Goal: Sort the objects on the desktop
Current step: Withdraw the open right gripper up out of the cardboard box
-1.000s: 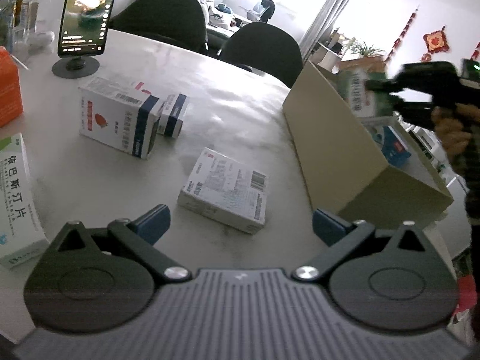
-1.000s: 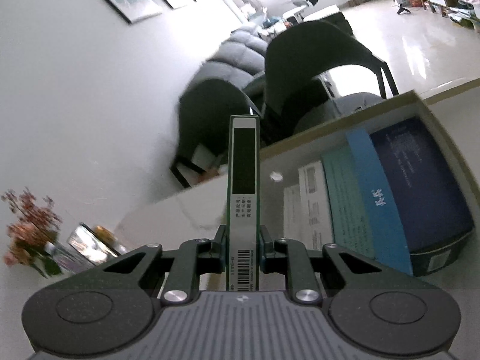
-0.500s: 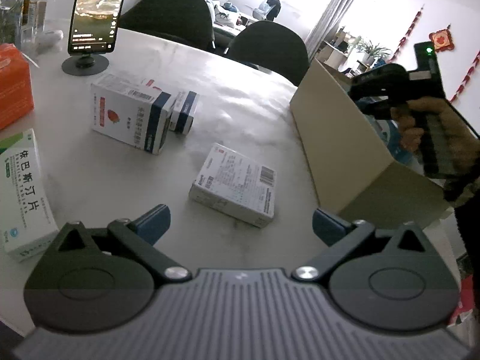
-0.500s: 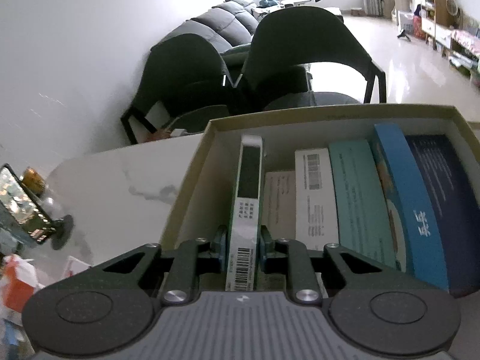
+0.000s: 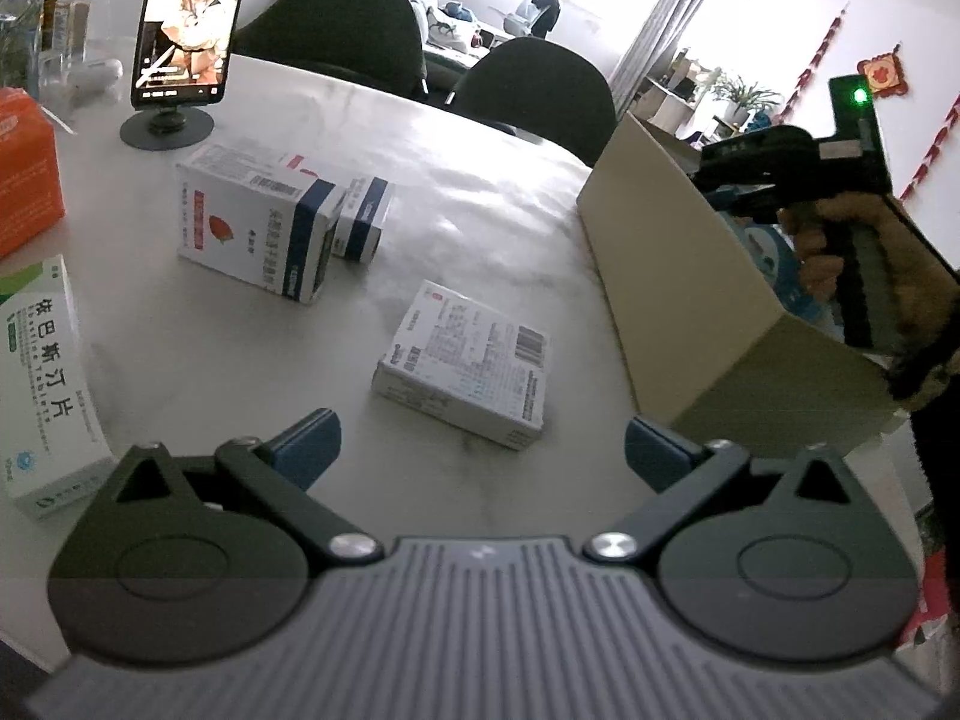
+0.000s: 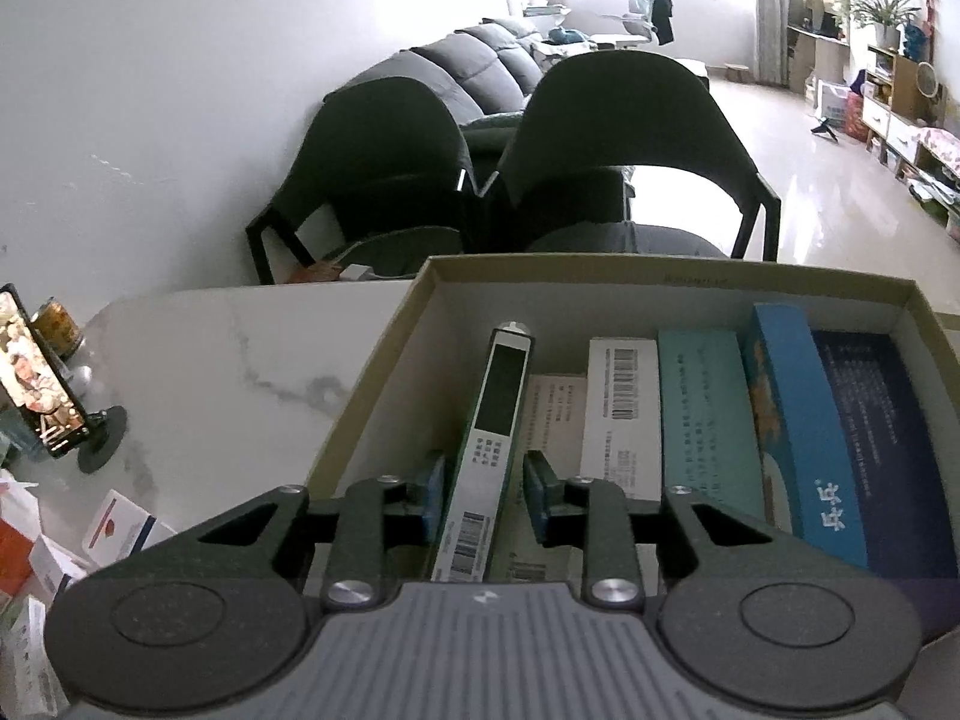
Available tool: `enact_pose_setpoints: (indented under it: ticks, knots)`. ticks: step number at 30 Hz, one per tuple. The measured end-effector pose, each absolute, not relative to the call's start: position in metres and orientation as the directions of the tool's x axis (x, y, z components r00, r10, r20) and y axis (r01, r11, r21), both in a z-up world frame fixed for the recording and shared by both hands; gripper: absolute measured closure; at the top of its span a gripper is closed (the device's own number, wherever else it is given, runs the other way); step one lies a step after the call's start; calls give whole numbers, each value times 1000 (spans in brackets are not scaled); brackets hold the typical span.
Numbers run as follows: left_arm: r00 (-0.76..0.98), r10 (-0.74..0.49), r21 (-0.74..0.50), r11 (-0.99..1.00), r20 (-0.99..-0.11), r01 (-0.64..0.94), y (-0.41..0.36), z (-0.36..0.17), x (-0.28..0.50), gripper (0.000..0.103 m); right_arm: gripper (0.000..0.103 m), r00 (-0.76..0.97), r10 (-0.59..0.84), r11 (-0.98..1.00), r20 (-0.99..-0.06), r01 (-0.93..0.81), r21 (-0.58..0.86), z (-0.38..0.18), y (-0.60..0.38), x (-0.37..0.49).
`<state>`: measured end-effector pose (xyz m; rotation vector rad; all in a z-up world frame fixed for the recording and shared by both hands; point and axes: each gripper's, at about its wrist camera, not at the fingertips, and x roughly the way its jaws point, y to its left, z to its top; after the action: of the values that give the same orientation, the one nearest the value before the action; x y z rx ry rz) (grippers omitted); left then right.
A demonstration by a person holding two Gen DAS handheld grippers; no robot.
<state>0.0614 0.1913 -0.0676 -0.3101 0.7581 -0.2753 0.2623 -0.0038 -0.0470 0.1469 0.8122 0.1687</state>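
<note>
Box wall (image 5: 672,276) hides right fingers — packs (image 5: 774,252) too.

From the left gripper (image 5: 477,441) we looked down across the marble table (image 5: 492,228), close over it. From the right gripper (image 6: 483,483) we peered steeply into the cardboard box (image 6: 384,372). Both views shared that box (image 5: 672,276), the phone stand (image 5: 165,126) and the dark chairs (image 6: 630,126).

Two dark chairs (image 6: 516,168) stand at the marble table (image 5: 492,210), a grey sofa (image 6: 480,54) behind them against a white wall (image 6: 150,90). Daylight glares off the glossy floor (image 6: 822,180); curtains (image 6: 771,6) hang beyond.
</note>
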Motion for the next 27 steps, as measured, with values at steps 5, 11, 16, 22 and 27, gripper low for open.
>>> enact_pose_setpoints:
  ticks: [5, 11, 16, 22, 27]
  knots:
    - [696, -356, -374, 918, -623, 135, 191, -68, 61, 0, 71, 672, 237, 971, -701, -136, 197, -34, -10, 252]
    - [696, -364, -378, 915, -620, 141, 190, -69, 62, 0, 71, 654, 281, 959, -702, -209, 189, -21, -13, 232]
    - [696, -370, -379, 913, -615, 151, 186, -68, 61, 0, 71, 637, 269, 953, -723, -285, 103, -23, 2, 216]
    - [699, -370, -375, 914, -612, 155, 183, -66, 57, 0, 70, 609, 235, 960, -758, -266, 84, -37, 14, 225]
    - [706, -358, -374, 917, -612, 141, 188, -65, 56, 0, 73, 640, 166, 962, -751, -274, -21, -45, 27, 227]
